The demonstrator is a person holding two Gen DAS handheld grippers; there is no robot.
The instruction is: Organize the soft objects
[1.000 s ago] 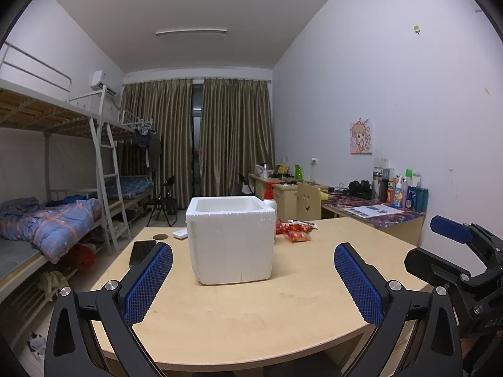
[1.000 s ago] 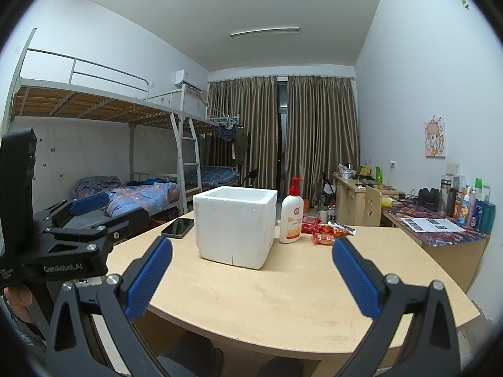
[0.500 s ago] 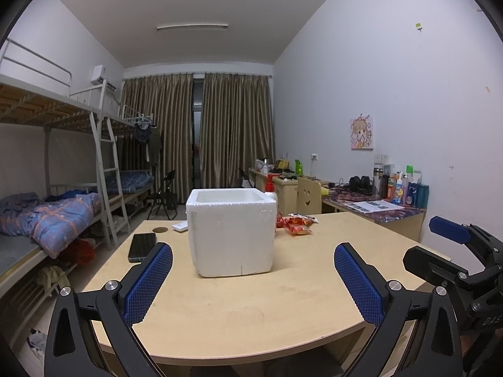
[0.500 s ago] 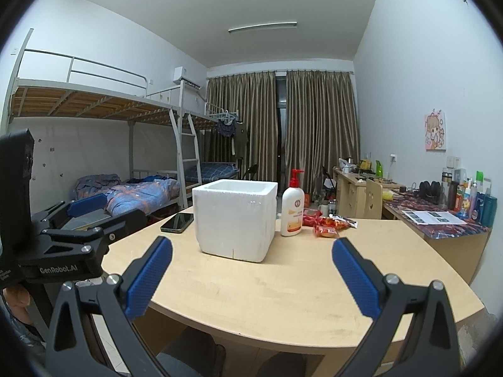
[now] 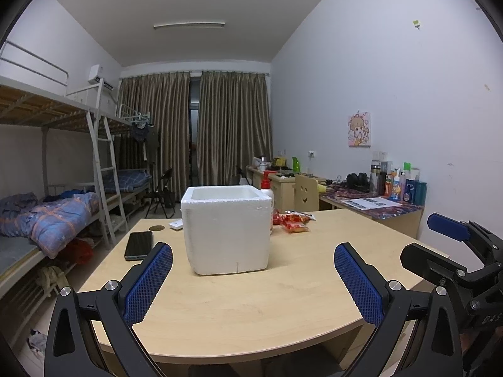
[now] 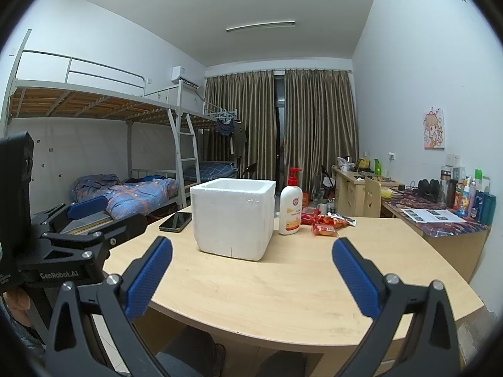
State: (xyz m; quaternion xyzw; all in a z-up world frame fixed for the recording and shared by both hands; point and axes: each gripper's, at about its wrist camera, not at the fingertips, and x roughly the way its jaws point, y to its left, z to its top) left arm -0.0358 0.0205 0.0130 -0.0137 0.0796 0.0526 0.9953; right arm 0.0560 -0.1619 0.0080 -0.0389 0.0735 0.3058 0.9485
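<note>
A white foam box (image 5: 228, 229) stands open-topped on the wooden table (image 5: 251, 308); it also shows in the right wrist view (image 6: 232, 218). Red snack packets (image 5: 294, 221) lie behind it to the right, also in the right wrist view (image 6: 327, 223). My left gripper (image 5: 253, 282) is open and empty, held at the table's near edge in front of the box. My right gripper (image 6: 251, 278) is open and empty, at the near edge to the right of the left one. The box's inside is hidden.
A lotion pump bottle (image 6: 290, 204) stands right of the box. A dark phone (image 5: 139, 244) lies on the table's left. Desks with bottles (image 5: 399, 185) line the right wall. Bunk beds (image 5: 56, 220) stand on the left.
Both grippers have risen slightly and the view has tilted a little; both stay open and empty. Nothing on the table has moved.
</note>
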